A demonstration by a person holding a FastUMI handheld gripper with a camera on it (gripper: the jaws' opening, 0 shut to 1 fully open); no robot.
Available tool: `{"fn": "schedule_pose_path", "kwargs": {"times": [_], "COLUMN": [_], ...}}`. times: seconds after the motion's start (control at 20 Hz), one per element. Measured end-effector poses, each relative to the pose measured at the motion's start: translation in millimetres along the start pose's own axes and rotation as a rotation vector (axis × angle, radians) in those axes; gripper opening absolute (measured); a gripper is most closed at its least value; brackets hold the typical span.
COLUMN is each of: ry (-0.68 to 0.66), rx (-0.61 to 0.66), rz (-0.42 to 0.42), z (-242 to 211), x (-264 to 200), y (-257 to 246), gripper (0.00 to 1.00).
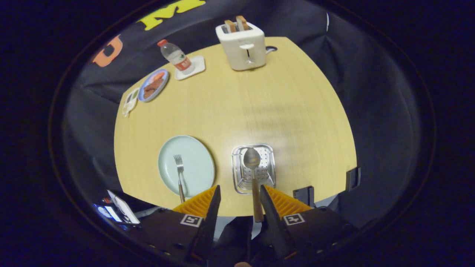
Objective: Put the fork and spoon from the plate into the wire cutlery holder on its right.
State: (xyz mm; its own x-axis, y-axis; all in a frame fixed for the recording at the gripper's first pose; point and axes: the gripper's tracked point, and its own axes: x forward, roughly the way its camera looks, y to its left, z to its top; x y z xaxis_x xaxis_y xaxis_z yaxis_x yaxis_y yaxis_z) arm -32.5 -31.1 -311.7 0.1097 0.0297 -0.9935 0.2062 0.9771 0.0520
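Note:
A pale green plate [196,168] lies on the wooden table, with a metal fork [179,174] resting on it, tines pointing away from me. Right of the plate stands the wire cutlery holder [237,174], seen from above. The spoon [252,163] has its bowl inside the holder, and its handle rises toward me between my fingers, close beside the right finger [268,202]. My gripper [239,191] hovers over the holder's near side, open; the left finger is well clear of the spoon handle. Whether the right finger touches the handle I cannot tell.
At the far edge stand a white toaster [243,46] with two slices, a water bottle [177,57] on a white coaster, a blue plate of food [153,85] and a small packet [130,101]. Two dark clamps [304,194] sit on the near table edge.

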Motion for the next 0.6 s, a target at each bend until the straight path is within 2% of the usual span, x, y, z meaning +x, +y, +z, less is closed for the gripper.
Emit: {"fn": "schedule_pose_path", "kwargs": {"times": [0.05, 0.1, 0.2, 0.4, 0.6], "ry": [-0.055, -0.110, -0.225, -0.398, -0.441], "rx": [-0.034, -0.070, -0.141, -0.241, -0.268], "rz": [0.013, 0.035, 0.062, 0.084, 0.105], "z": [2.5, 4.5, 5.6, -10.3, -37.5], "x": [-7.8, -15.0, -25.8, -26.2, -1.0], "y": [11.3, 25.2, 52.7, 108.5, 149.7], "gripper": [0.76, 0.78, 0.89, 0.95, 0.97]}}
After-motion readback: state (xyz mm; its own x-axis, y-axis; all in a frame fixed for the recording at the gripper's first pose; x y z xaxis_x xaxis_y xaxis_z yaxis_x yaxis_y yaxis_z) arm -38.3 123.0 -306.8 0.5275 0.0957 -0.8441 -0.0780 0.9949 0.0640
